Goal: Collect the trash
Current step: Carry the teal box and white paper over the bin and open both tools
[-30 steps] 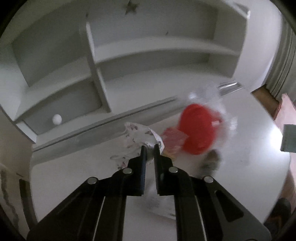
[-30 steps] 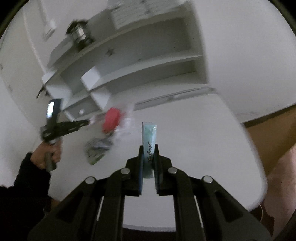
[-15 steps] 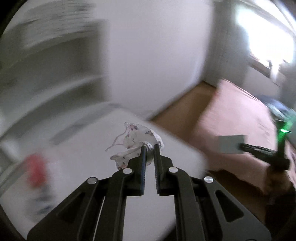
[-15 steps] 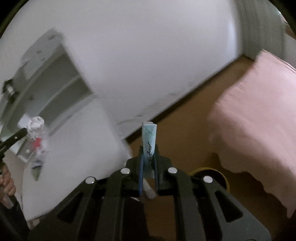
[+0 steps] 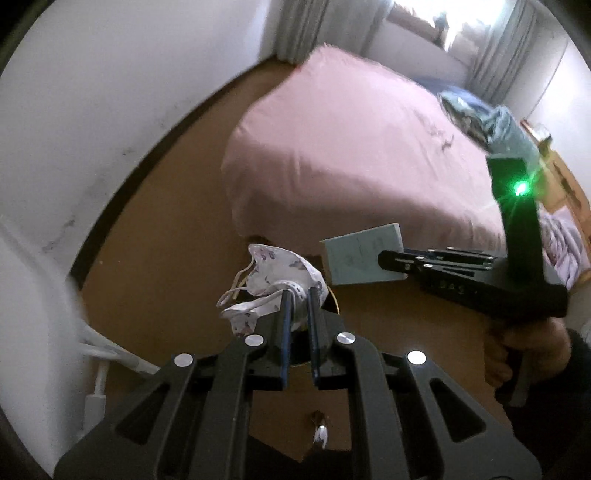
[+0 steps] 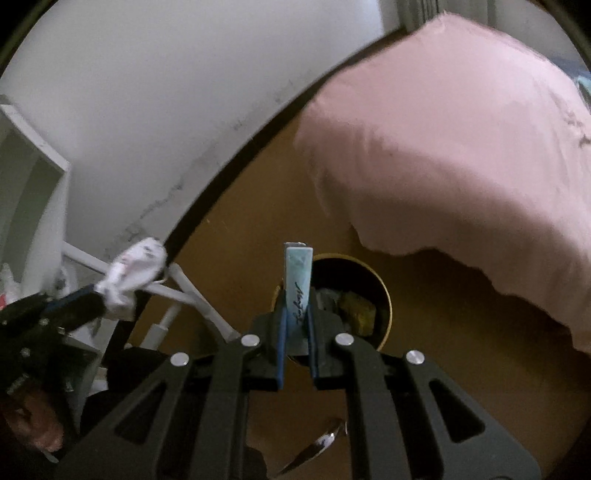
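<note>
The left tongs [image 5: 297, 295] clamp a crumpled patterned mask [image 5: 275, 269] at frame centre. The right tongs [image 6: 297, 295] pinch a pale blue packet [image 6: 297, 280] above the round bin [image 6: 384, 291] on the brown floor [image 6: 443, 332].

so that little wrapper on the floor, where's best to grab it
Probably across its narrow middle, coming straight down from above: the wrapper lies low on the floor, long and thin, so a side approach would only push it along.

Brown floor [image 6: 236, 258]; white wall [image 6: 166, 92] at 10 o'clock w/ dark baseboard. Pink-covered bed [image 5: 351, 129] at 1 o'clock. Bright window [image 5: 461, 18] + grey curtains at 12. White shelf unit [image 6: 33, 184] at 9.
</note>
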Demonstrator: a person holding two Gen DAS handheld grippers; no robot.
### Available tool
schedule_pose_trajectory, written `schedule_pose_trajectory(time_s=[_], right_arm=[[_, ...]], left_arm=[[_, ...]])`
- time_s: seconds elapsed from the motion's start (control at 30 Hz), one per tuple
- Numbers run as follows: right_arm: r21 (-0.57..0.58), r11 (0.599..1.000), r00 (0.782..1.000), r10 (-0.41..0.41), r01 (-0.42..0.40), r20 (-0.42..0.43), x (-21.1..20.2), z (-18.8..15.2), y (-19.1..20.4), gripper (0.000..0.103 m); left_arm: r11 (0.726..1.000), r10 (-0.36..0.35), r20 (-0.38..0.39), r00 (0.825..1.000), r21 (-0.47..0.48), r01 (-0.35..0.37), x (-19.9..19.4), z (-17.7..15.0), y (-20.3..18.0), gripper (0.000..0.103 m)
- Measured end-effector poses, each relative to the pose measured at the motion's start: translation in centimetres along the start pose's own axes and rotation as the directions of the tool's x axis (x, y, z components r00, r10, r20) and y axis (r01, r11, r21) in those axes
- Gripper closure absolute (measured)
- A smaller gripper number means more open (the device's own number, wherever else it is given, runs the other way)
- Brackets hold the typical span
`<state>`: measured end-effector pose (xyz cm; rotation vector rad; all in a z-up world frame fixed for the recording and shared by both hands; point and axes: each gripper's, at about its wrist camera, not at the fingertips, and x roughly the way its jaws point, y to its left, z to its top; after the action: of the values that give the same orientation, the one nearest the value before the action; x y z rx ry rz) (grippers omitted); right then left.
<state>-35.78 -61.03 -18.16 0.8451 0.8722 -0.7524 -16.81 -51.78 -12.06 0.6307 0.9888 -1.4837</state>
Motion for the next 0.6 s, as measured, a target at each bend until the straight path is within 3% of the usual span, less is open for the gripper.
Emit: schedule_pose_trajectory(time_s=[0.13,0.2,0.33,0.43,0.47,0.5,0.57,0.6], right_arm=[[0.02,1.0,0.999,-0.002,0.003,-0.043,2.2,-0.3,-0.7,0.093],[0.027,1.0,0.998,-0.002,0.004,-0.059,3.1,-0.1,-1.0,0.093],[0.032,0.999,0.997,-0.002,0.004,-0.071,3.9,-0.5,-1.5,0.093],[0.041,0.999,0.997,-0.004,0.007,-0.082,4.5,-0.2,-1.9,0.093],[0.045,0.999,0.996,-0.003,0.007,-0.086,4.7,-0.2,-2.1,0.093],[0.046,0.999,0.996,-0.004,0.008,-0.089,4.6,-0.4,-2.1,0.093],[0.047,0.999,0.995,-0.007,0.011,-0.096,4.8,-0.5,-2.0,0.093],[0.046,0.999,0.995,-0.009,0.013,-0.1,5.0,-0.4,-2.0,0.093]], left_arm=[[0.999,-0.052,-0.064,0.997,0.0,0.052,4.8,0.0,0.5,0.096],[0.999,-0.042,-0.091,0.995,0.013,0.043,6.8,-0.2,0.5,0.095],[0.998,-0.063,-0.132,0.989,0.006,0.065,9.0,-0.5,1.1,0.095],[0.998,-0.055,-0.145,0.988,0.009,0.057,9.9,0.1,-0.1,0.088],[0.999,-0.049,-0.15,0.987,0.006,0.05,10.1,0.3,-0.1,0.076],[0.999,-0.048,-0.153,0.987,-0.004,0.048,9.7,0.4,0.1,0.056],[0.999,-0.048,-0.135,0.99,-0.018,0.046,9.2,0.9,0.1,0.041],[0.999,-0.041,-0.122,0.992,-0.019,0.039,9.2,1.1,0.1,0.038]])
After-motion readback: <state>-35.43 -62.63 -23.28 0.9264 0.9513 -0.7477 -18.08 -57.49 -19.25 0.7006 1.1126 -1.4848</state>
